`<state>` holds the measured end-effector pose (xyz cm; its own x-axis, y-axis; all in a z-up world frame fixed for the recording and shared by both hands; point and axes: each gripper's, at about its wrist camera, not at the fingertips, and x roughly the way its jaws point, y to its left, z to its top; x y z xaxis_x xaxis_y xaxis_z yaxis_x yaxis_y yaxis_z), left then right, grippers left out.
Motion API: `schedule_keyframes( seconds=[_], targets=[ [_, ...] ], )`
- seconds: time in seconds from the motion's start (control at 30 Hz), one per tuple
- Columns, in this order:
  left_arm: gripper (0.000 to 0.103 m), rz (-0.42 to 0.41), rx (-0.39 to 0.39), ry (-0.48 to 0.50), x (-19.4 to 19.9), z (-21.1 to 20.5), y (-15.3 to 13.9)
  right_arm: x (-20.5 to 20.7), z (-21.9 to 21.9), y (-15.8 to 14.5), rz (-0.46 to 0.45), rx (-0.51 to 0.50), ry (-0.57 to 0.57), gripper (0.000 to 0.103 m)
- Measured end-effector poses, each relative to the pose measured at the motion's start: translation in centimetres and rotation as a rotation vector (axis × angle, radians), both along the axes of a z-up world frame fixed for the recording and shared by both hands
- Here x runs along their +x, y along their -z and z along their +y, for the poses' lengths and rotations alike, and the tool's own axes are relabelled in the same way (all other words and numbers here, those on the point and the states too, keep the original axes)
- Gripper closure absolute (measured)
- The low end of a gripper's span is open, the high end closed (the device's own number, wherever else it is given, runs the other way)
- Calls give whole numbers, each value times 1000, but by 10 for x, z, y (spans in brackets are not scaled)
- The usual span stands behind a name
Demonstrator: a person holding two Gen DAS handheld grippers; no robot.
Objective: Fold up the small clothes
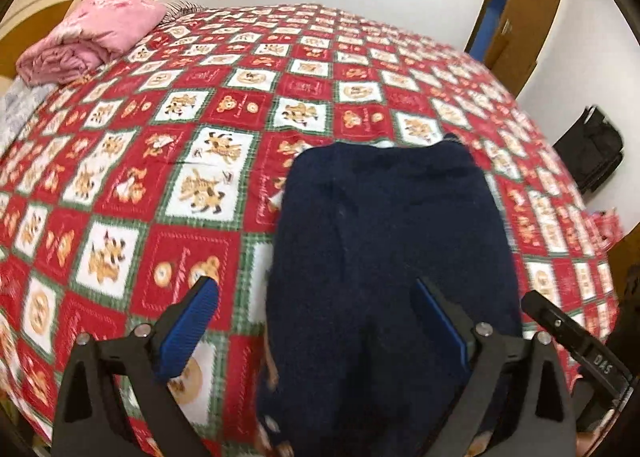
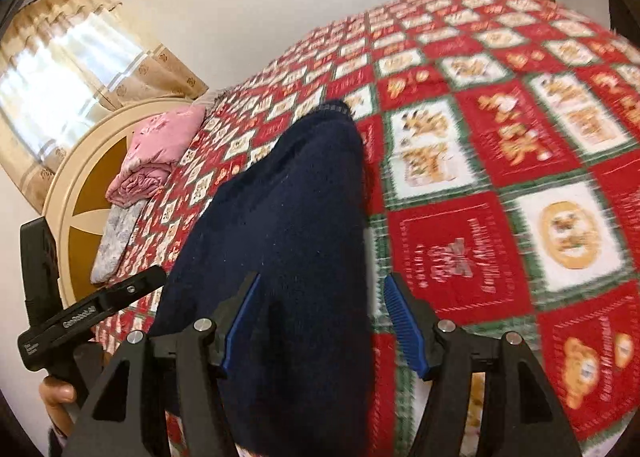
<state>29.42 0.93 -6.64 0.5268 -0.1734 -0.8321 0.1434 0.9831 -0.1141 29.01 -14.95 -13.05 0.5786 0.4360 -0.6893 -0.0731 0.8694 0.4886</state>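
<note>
A small navy blue knitted garment lies flat on the red patchwork bedspread; it also shows in the right wrist view. My left gripper is open, its jaws wide apart, just above the garment's near left edge: the right finger over the cloth, the left finger over the bedspread. My right gripper is open above the garment's near right edge, its left finger over the cloth and its right one over the bedspread. Neither gripper holds anything.
A folded pink blanket lies at the bed's head by the cream headboard, with a grey cloth beside it. A black bag sits on the floor past the bed's right edge. A wooden door stands behind.
</note>
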Motion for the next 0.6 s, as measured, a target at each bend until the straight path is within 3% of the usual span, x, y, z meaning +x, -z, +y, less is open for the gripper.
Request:
schedule_keyframes(
  seconds=[0.07, 0.13, 0.2, 0.33, 0.4, 0.53, 0.6],
  targets=[
    [5, 47, 7, 7, 11, 0, 16, 10, 6, 12, 40, 21, -19, 39],
    [13, 142, -16, -7, 19, 3, 40, 14, 11, 25, 76, 44, -34, 35],
    [12, 189, -116, -19, 18, 9, 55, 15, 15, 37, 97, 73, -50, 24],
    [7, 273, -319, -90, 20, 25, 73, 13, 24, 44, 71, 57, -71, 23],
    [7, 259, -313, -87, 17, 21, 73, 16, 32, 43, 58, 2, -99, 23],
    [7, 163, -199, -32, 5, -2, 64, 17, 38, 46, 36, -35, -108, 23],
    [9, 149, -205, -22, 2, -5, 63, 15, 40, 46, 21, -51, -107, 23]
  ],
)
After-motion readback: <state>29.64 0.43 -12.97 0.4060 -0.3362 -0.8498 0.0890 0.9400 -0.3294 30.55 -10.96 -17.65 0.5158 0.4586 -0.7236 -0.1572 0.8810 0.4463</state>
